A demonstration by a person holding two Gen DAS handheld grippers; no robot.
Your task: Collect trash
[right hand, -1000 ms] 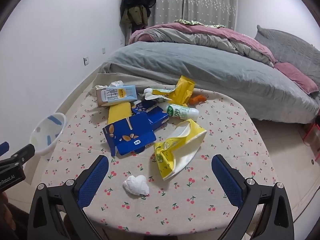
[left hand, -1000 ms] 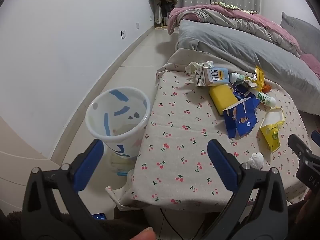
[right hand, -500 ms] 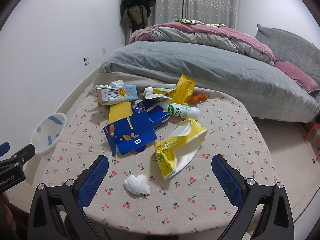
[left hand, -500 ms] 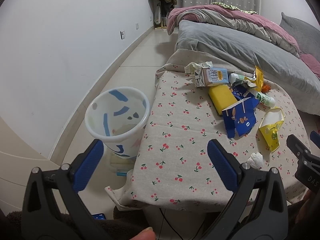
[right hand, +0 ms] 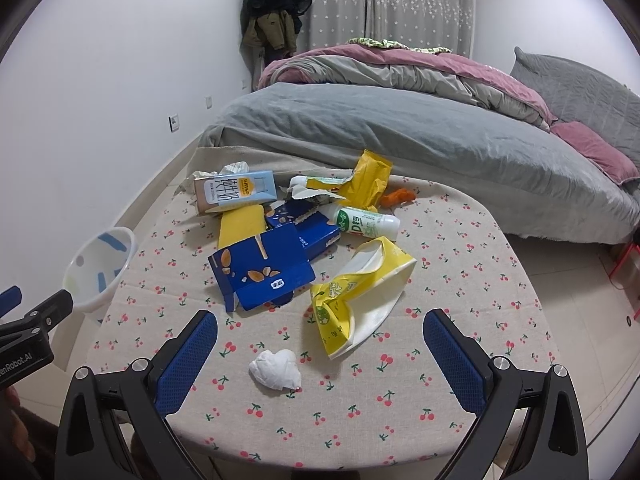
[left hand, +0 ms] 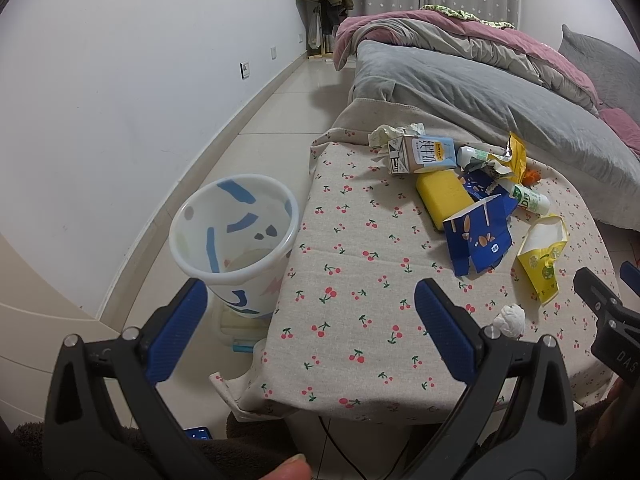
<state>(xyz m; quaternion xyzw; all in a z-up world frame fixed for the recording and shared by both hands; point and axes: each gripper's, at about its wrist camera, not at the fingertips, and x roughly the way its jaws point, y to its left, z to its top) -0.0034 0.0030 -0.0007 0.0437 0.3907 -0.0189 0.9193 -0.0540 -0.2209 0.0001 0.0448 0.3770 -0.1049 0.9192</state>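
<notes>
Trash lies on a cherry-print table (right hand: 460,280): a white tissue wad (right hand: 276,369), a crumpled yellow bag (right hand: 360,288), a torn blue carton (right hand: 260,272), a yellow sponge (right hand: 240,222), a milk carton (right hand: 236,192), a white-green bottle (right hand: 368,222) and a yellow wrapper (right hand: 368,180). A white bin (left hand: 234,236) with blue marks stands on the floor left of the table. My left gripper (left hand: 312,320) is open and empty over the table's near left edge. My right gripper (right hand: 320,348) is open and empty, just short of the tissue wad.
A bed (right hand: 400,128) with grey and pink bedding stands right behind the table. A white wall (left hand: 120,80) runs along the left, with tiled floor (left hand: 280,120) between it and the bed. Coats (right hand: 276,20) hang in the far corner.
Both grippers have drawn back and up slightly, so the table and trash look a little smaller. Nothing on the table has moved.
</notes>
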